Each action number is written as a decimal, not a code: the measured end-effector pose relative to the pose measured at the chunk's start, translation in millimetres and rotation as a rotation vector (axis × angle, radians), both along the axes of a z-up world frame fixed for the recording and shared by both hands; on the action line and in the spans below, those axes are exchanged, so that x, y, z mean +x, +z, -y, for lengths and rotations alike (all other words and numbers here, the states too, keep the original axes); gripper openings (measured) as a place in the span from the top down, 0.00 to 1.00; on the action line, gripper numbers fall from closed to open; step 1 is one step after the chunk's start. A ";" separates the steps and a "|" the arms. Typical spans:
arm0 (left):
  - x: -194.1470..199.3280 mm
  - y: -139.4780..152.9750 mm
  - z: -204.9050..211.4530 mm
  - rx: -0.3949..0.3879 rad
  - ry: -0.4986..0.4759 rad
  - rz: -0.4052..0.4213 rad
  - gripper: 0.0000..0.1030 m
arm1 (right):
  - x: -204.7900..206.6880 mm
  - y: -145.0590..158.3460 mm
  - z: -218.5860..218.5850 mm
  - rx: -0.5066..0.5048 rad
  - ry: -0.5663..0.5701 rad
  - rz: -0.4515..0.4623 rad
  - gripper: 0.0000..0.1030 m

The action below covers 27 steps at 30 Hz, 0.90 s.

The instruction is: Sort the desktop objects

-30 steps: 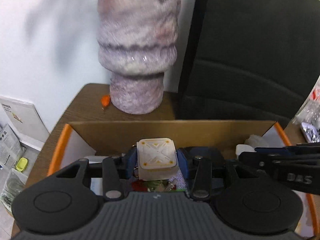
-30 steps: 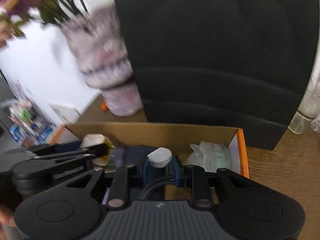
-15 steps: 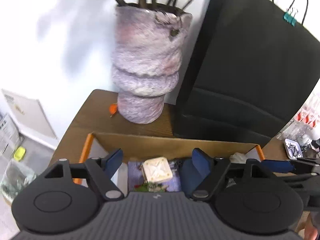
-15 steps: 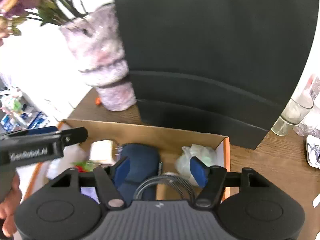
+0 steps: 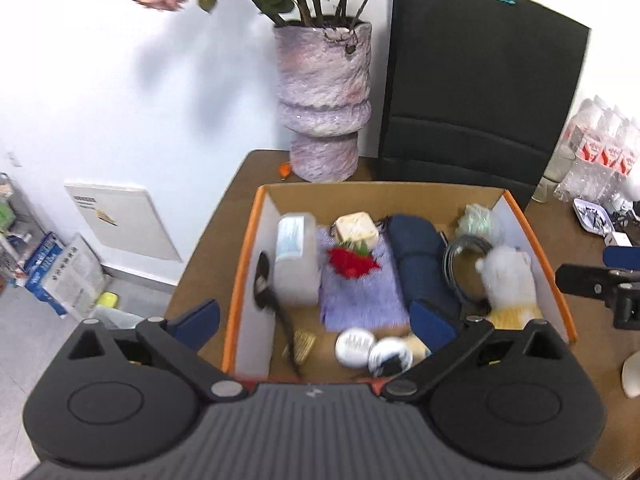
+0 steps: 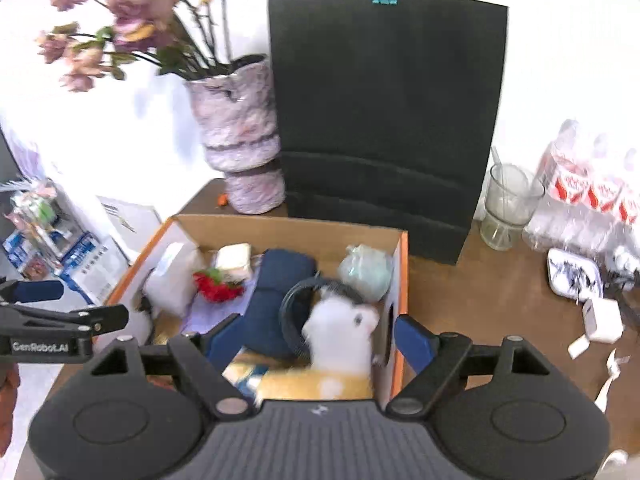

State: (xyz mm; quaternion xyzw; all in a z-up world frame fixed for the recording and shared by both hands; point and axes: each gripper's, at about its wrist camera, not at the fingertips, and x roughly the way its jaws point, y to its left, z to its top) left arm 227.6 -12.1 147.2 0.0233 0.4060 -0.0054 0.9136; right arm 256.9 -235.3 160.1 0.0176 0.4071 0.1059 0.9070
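Both left tongs [image 5: 314, 316] and right tongs [image 6: 318, 336] have just been opening and stand spread and empty above the cardboard box [image 5: 384, 191]; remaining white adapter [image 6: 602, 320] lies mid-right on the tabletop [image 6: 480, 292], nearer the right tongs.

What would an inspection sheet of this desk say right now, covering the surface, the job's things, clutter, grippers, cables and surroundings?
Surface: brown wooden desk, bare patch right of the box.
Job's things: cardboard box with orange rim holds a cream square block, navy pouch, red flower, white plush toy, purple cloth.
Clutter: glass, small tray, white adapter, paper scraps.
Grippers: left gripper and right gripper open, jaws just been opening, gripping nothing, above the box.
Cables: grey coiled cable inside the box.
Surroundings: purple vase with flowers, black paper bag, white wall.
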 end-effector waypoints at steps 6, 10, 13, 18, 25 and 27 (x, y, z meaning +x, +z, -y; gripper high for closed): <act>-74.2 -14.8 4.6 0.003 -0.019 0.121 0.00 | -66.8 -23.4 3.0 0.037 -0.024 0.067 0.18; -131.7 -34.5 9.3 0.041 -0.019 0.297 0.00 | -124.3 -39.4 1.7 0.047 -0.042 0.213 0.17; -167.3 -53.8 6.2 0.041 0.010 0.342 0.00 | -161.8 -58.7 -3.0 0.051 -0.034 0.285 0.16; -214.0 -87.4 1.1 0.038 -0.022 0.380 0.00 | -203.8 -93.1 -10.9 0.054 -0.022 0.315 0.16; -237.5 -126.3 -8.0 0.008 -0.016 0.268 0.00 | -235.3 -136.6 -23.6 0.005 -0.043 0.247 0.16; -241.6 -130.6 -9.2 0.018 -0.028 0.252 0.00 | -244.9 -144.3 -24.2 -0.005 -0.043 0.226 0.16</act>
